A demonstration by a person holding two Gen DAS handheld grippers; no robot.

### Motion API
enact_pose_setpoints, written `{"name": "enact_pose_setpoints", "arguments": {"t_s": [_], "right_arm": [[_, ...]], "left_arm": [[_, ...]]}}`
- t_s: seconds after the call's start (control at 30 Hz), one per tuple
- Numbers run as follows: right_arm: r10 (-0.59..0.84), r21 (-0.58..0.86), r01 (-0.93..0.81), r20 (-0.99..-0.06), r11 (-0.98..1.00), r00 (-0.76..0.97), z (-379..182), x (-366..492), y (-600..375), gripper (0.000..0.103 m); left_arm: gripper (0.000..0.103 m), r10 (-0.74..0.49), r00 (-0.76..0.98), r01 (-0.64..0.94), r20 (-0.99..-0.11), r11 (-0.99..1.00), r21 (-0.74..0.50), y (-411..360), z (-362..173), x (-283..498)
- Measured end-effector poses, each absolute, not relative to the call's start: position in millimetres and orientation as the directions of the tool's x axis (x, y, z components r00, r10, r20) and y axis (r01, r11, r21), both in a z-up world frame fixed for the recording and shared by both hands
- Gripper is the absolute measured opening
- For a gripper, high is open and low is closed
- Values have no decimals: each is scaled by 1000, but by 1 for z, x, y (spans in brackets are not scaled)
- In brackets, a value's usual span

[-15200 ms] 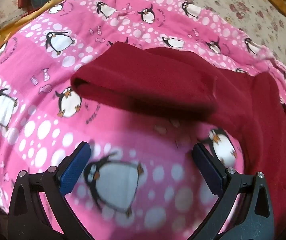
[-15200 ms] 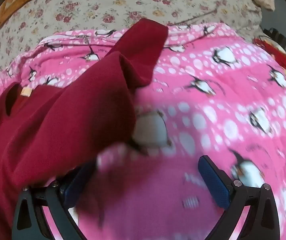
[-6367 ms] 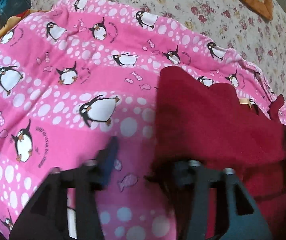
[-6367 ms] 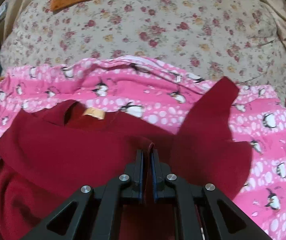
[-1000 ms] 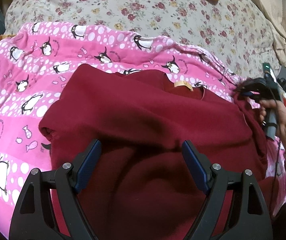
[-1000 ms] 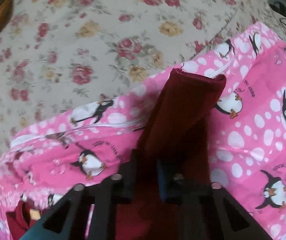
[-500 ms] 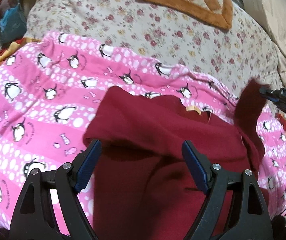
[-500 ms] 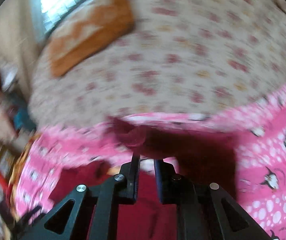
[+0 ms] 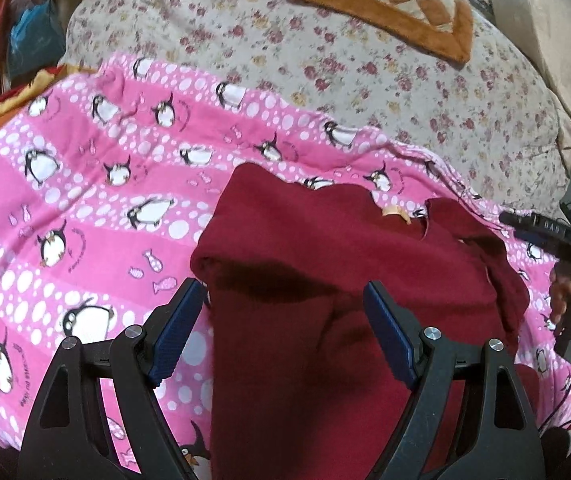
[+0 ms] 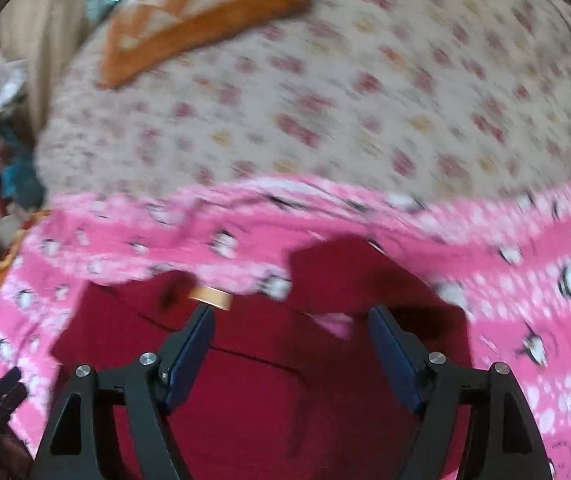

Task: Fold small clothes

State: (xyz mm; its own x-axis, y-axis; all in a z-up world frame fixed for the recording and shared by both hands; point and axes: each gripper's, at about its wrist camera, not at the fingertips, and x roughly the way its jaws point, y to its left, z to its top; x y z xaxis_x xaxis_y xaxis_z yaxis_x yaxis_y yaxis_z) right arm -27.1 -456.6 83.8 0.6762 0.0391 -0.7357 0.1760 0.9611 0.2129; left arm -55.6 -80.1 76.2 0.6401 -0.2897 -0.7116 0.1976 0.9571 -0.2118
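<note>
Where sweater point(image 9: 325, 264) ends, bare pink blanket point(image 9: 85, 184)

A dark red top point(image 9: 325, 280) lies partly folded on a pink penguin blanket point(image 9: 85, 208). Its left side is doubled over the body. A tan label point(image 9: 395, 213) shows at the neck.

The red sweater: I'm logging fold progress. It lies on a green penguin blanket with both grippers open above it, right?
Not quite. The penguin blanket is pink, not green, as the left wrist view shows. The red sweater does lie on it, the left gripper is open and the right gripper's jaws are opening, nothing between them.
</note>
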Motion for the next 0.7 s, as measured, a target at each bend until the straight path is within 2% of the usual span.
{"name": "enact_pose_setpoints", "arguments": {"t_s": [0.13,0.3,0.37,0.43,0.53,0.6,0.7], "right_arm": [[98,347,277,-763,896,638,54,-23,-497,76],[172,503,379,-748,776,641,20,-1,-522,75],[184,559,437,-739,705,648,5,11,-535,65],[187,592,471,-730,654,657,-6,19,-544,40],[166,569,486,-745,664,646,-10,27,-548,14],[175,574,450,-729,684,662,0,26,-546,8],[209,590,336,-667,734,715,38,15,-535,6]], "left_arm": [[83,-286,631,188,-721,958,-216,-84,67,-50],[83,-286,608,208,-741,958,-200,-95,59,-47],[83,-279,606,213,-745,959,-185,-97,56,-47],[83,-269,605,211,-749,962,-175,-96,55,-46],[83,-259,605,197,-753,965,-174,-90,54,-44],[83,-254,612,182,-749,967,-179,-84,55,-42],[83,-254,624,156,-739,967,-200,-75,60,-41]]}}
